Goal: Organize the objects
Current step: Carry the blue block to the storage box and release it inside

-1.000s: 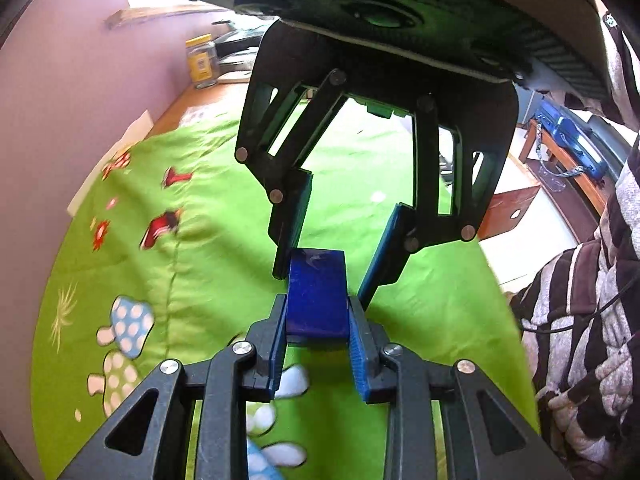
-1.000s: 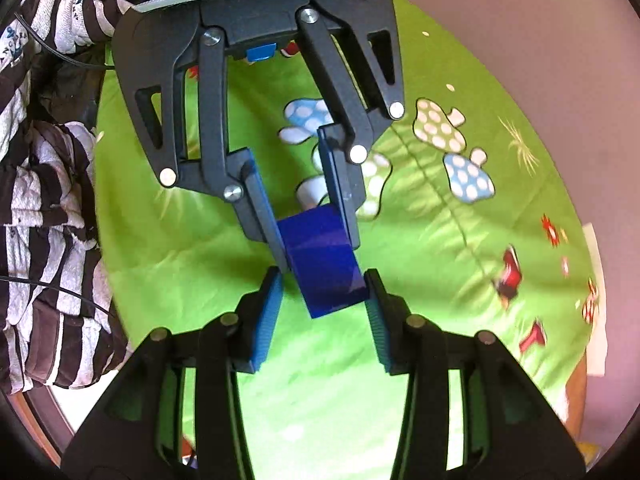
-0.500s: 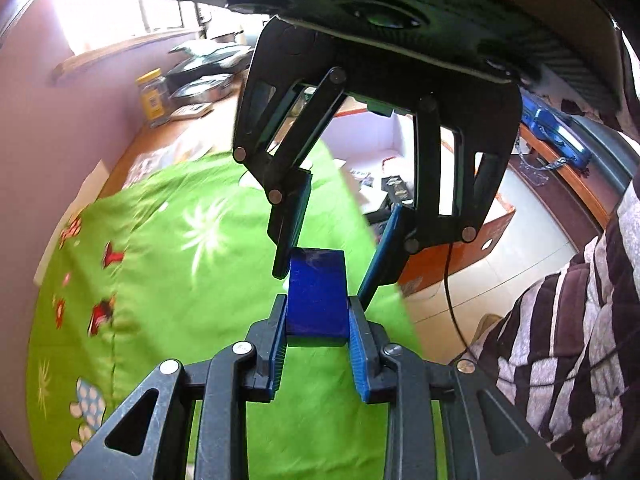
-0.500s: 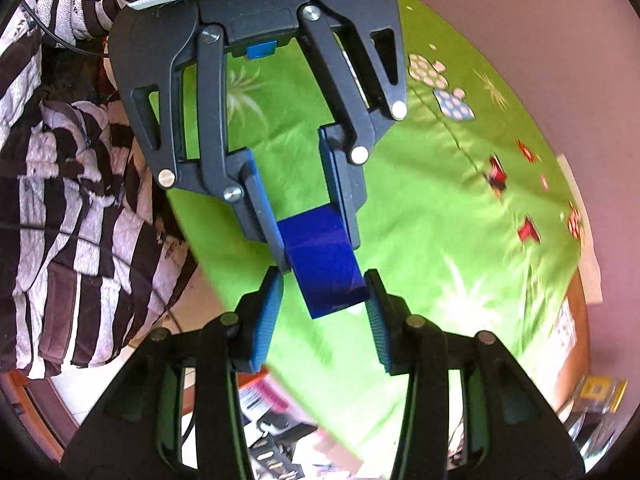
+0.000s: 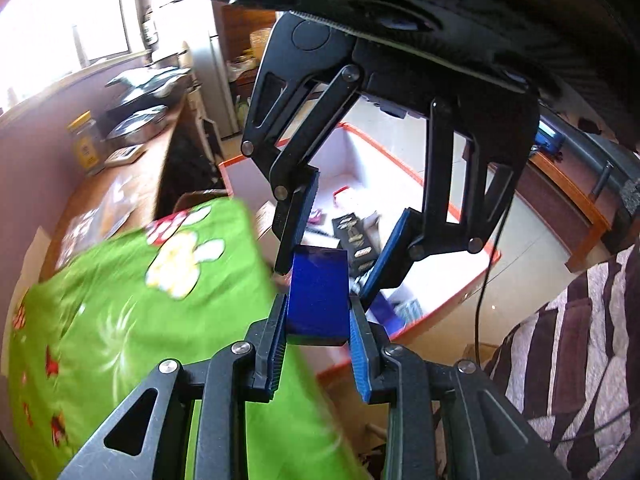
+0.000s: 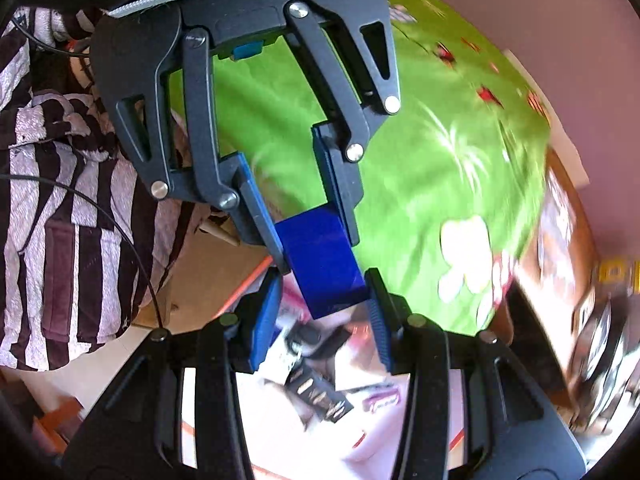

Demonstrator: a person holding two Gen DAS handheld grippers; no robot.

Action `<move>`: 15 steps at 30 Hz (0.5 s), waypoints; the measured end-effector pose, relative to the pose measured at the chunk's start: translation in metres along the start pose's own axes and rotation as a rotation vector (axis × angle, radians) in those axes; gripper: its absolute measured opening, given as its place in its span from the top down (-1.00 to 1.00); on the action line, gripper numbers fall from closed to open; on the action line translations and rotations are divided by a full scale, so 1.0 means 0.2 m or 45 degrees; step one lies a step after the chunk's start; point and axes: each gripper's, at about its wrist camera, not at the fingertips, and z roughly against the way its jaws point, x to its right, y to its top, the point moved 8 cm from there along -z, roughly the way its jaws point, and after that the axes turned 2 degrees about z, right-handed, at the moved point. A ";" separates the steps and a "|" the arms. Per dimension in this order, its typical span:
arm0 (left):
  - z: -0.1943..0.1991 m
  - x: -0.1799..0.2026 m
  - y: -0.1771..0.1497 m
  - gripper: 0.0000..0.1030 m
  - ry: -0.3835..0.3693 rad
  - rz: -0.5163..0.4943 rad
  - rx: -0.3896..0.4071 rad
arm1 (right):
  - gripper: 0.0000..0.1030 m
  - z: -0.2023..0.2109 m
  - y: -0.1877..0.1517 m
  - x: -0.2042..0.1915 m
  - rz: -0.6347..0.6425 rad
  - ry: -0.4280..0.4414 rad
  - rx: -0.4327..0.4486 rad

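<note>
A small blue block [image 5: 318, 294] is clamped between the pads of the left hand-held gripper [image 5: 318, 320], above an orange-rimmed box [image 5: 400, 168] beside the green cloth [image 5: 120, 300]. The right hand-held gripper [image 6: 322, 308] stands apart around it. It is judged stiff, light and smooth, best pinched across its flat sides.

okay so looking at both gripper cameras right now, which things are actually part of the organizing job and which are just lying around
Part of the job:
- blue block, clamped by the left gripper
- right gripper, open around the block's far end
- orange-rimmed white box below, holding sorted items

Lying about:
- green tablecloth
- yellow-lidded jar
- metal trays
- striped blanket
</note>
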 end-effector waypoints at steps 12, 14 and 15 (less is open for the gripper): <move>-0.29 0.13 0.24 0.14 0.039 -0.031 -0.066 | 0.10 -0.03 -0.38 0.07 -0.281 -0.114 0.037; -0.33 0.12 0.25 -0.03 0.090 -0.003 -0.092 | 0.10 -0.04 -0.47 0.09 -0.364 -0.147 0.028; -0.35 0.12 0.25 -0.14 0.145 0.029 -0.117 | 0.07 -0.05 -0.51 0.10 -0.426 -0.171 0.017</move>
